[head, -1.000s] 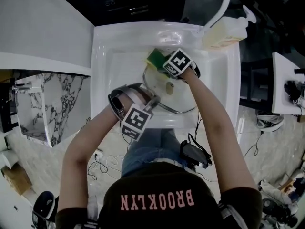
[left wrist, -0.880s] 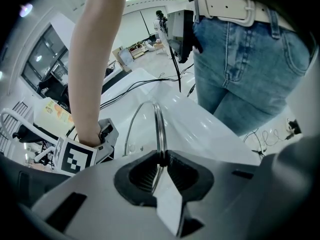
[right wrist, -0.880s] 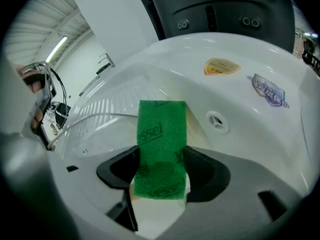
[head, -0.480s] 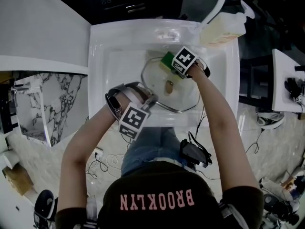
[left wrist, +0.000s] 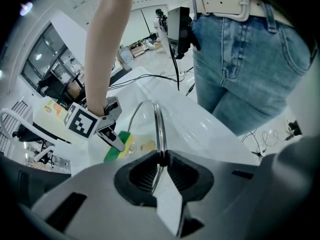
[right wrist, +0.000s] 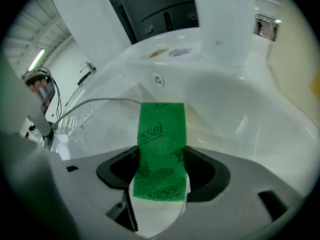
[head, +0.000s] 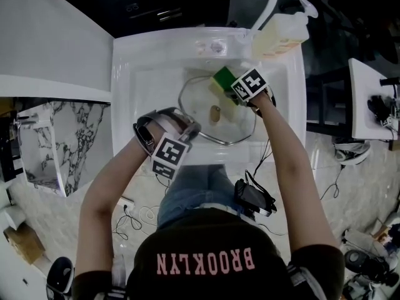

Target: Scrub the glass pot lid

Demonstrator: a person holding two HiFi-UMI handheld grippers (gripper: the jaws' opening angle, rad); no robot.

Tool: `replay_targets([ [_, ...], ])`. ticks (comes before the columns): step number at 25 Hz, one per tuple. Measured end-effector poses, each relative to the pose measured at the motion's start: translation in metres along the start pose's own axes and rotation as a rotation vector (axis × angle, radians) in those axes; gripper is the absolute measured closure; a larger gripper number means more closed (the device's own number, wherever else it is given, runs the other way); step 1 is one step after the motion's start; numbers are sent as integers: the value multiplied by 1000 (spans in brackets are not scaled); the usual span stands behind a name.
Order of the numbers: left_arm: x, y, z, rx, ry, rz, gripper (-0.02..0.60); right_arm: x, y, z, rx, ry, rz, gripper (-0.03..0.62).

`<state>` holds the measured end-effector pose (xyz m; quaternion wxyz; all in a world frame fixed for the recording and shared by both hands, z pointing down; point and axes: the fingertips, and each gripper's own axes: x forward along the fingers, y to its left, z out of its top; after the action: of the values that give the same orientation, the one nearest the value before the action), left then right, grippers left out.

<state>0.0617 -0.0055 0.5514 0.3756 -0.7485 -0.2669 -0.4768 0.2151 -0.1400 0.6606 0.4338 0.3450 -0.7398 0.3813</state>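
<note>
A round glass pot lid [head: 203, 102] with a metal rim and a tan knob lies tilted in the white sink [head: 131, 80]. My left gripper [head: 189, 130] is shut on the lid's near rim; in the left gripper view the rim [left wrist: 159, 129] runs straight between the jaws. My right gripper [head: 230, 87] is shut on a green and yellow sponge [head: 222, 79] and presses it on the lid's far right part. In the right gripper view the green sponge [right wrist: 161, 134] fills the gap between the jaws, with the lid [right wrist: 95, 111] to the left.
A white faucet [head: 267, 5] arches over the sink's back right. A soap bottle [head: 281, 33] with a pump stands on the back right corner. A marble counter [head: 47, 142] lies to the left, and cables trail on the floor by the person's jeans.
The right gripper has slid the sponge over the lid's far part, first right and away, then slightly back toward the centre. The left gripper keeps holding the rim.
</note>
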Motion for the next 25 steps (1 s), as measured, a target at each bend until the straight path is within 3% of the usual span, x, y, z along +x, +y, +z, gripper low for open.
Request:
replay_targets([
  [4,2,1,1,0,5,0,529,-22,4,2,130,-146,29,322],
  [11,2,-1,1,-4,18,0,529,-61,27,0,149,-349,34,322],
  [19,3,1,2,-9,34,10,529,-129,39,9,357,-670,96,319],
  [25,3,1,2,-21,37,16,529,-155,59,3,282,-749,77,318],
])
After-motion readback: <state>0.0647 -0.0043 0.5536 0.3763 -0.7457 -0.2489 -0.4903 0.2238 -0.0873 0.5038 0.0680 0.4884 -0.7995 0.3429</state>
